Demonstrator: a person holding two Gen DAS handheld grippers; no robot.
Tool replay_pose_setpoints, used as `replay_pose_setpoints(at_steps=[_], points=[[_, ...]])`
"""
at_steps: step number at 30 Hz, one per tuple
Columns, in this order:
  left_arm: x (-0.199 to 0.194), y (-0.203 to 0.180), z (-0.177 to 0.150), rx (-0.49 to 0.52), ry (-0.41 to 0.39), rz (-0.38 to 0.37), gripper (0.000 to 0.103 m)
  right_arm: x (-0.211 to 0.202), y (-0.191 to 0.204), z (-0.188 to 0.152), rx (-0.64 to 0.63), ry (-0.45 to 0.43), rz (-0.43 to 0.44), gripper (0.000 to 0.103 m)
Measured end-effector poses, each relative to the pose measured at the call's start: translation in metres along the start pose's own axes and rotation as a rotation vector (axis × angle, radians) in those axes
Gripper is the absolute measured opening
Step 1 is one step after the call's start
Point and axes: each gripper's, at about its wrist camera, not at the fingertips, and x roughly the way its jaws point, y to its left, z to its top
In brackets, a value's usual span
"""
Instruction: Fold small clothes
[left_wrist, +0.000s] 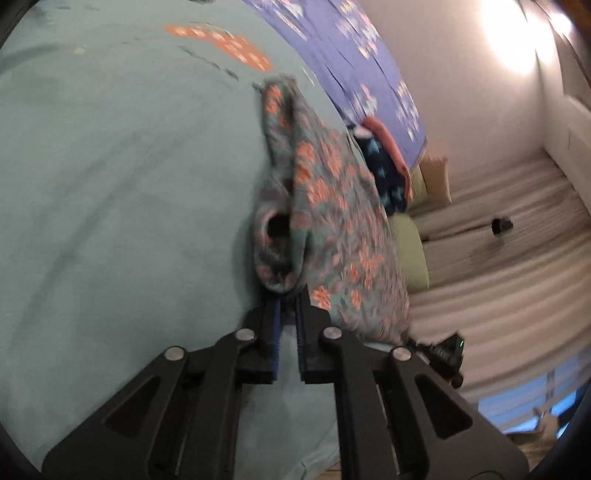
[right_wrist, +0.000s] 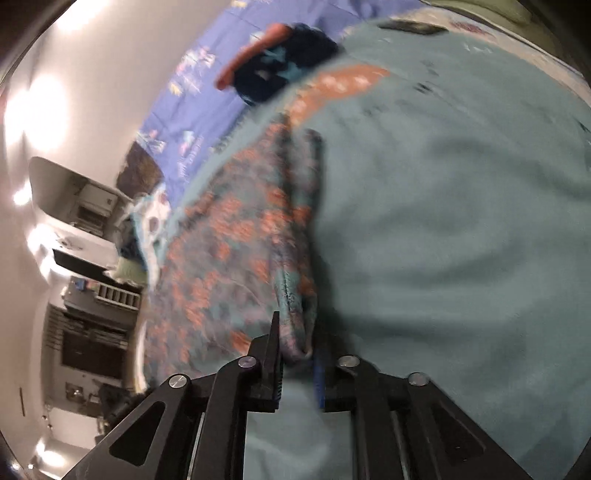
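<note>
A small teal garment with orange flowers (left_wrist: 332, 206) hangs in a bunched fold over a teal blanket (left_wrist: 129, 166). My left gripper (left_wrist: 289, 295) is shut on the garment's lower edge, its blue pads pinching the fabric. In the right wrist view the same floral garment (right_wrist: 240, 240) stretches away to the left, and my right gripper (right_wrist: 297, 343) is shut on a gathered corner of it above the teal blanket (right_wrist: 443, 240). Both views are motion-blurred.
A dark blue star-print garment with a pink piece (left_wrist: 384, 166) (right_wrist: 280, 70) lies at the blanket's far edge on a purple sheet (left_wrist: 351, 48). A green pillow (left_wrist: 410, 251) and white striped bedding (left_wrist: 498, 258) lie to the right. Shelves and furniture (right_wrist: 92, 332) stand at left.
</note>
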Motion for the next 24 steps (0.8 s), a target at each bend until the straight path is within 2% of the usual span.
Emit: replay_pose_setpoints(at_steps=[1, 2, 4, 5, 6, 7, 10, 13, 17, 20, 24], points=[[-0.007, -0.005, 0.005, 0.026, -0.028, 0.043, 0.023, -0.003, -0.002, 0.004, 0.008, -0.008, -0.018, 0.021], [-0.016, -0.014, 0.011, 0.078, -0.073, 0.103, 0.026, -0.012, -0.004, 0.010, 0.011, -0.041, -0.034, 0.022], [-0.028, -0.035, 0.025, 0.186, -0.159, 0.202, 0.043, -0.031, 0.003, 0.025, -0.025, -0.140, -0.086, 0.031], [-0.028, -0.045, 0.035, 0.231, -0.174, 0.218, 0.049, -0.041, 0.012, 0.035, -0.070, -0.203, -0.121, 0.035], [-0.024, -0.053, 0.048, 0.277, -0.184, 0.228, 0.055, -0.044, 0.022, 0.044, -0.115, -0.237, -0.127, 0.044], [-0.017, -0.061, 0.058, 0.308, -0.200, 0.243, 0.057, -0.042, 0.032, 0.054, -0.162, -0.248, -0.120, 0.050], [0.025, -0.078, 0.098, 0.387, -0.163, 0.259, 0.060, -0.012, 0.058, 0.094, -0.246, -0.172, -0.077, 0.052], [0.063, -0.083, 0.127, 0.383, -0.116, 0.314, 0.060, 0.028, 0.070, 0.130, -0.259, -0.112, -0.081, 0.052], [0.108, -0.082, 0.161, 0.377, -0.063, 0.375, 0.060, 0.069, 0.063, 0.163, -0.229, -0.063, -0.100, 0.052], [0.128, -0.072, 0.176, 0.362, -0.016, 0.407, 0.060, 0.092, 0.054, 0.174, -0.206, -0.026, -0.099, 0.052], [0.143, -0.068, 0.188, 0.346, 0.003, 0.329, 0.060, 0.108, 0.057, 0.182, -0.235, -0.003, -0.065, 0.052]])
